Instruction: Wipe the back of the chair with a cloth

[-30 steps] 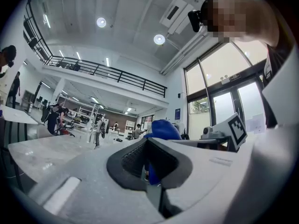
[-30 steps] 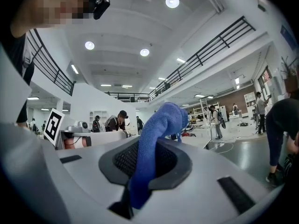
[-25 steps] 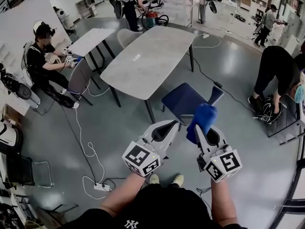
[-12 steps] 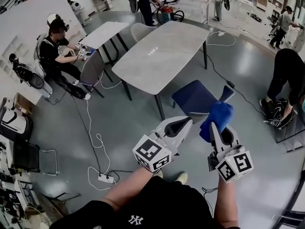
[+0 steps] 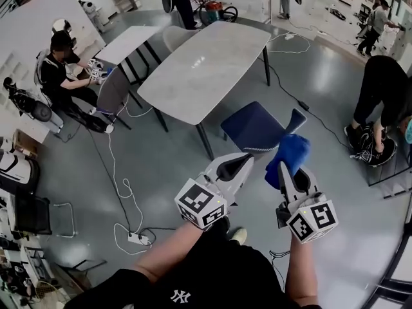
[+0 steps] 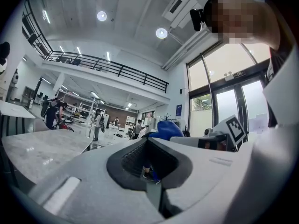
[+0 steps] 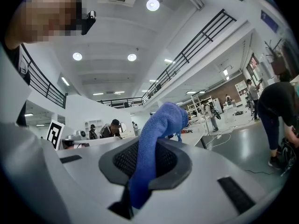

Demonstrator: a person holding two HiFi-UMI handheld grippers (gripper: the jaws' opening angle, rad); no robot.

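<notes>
Little has moved in the last half second: both grippers sit much as they did before us, while the chair and table have slid slightly left in the head view.

Nearest us, the left gripper has its jaws together on nothing. Just beside it, the right gripper is clamped on the cloth. In the right gripper view a fold of cloth is pinched between the pads and the rest bunches up past the tips. We judge it soft, light and limp. The loose wad ahead of the jaws is the part to press on the chair, so the hold need not change. A pinch this small may slip if the cloth drags hard.

Beyond the grippers stands the blue chair, apart from the cloth, its back on the right and its seat toward the table. Wiping has not begun. The chair looks light on thin legs and may shift under a push. We would steady it with the free left gripper at the back's top edge, and wipe with broad, gentle strokes.

Farther off, a seated person and a bending person work at their own places.
</notes>
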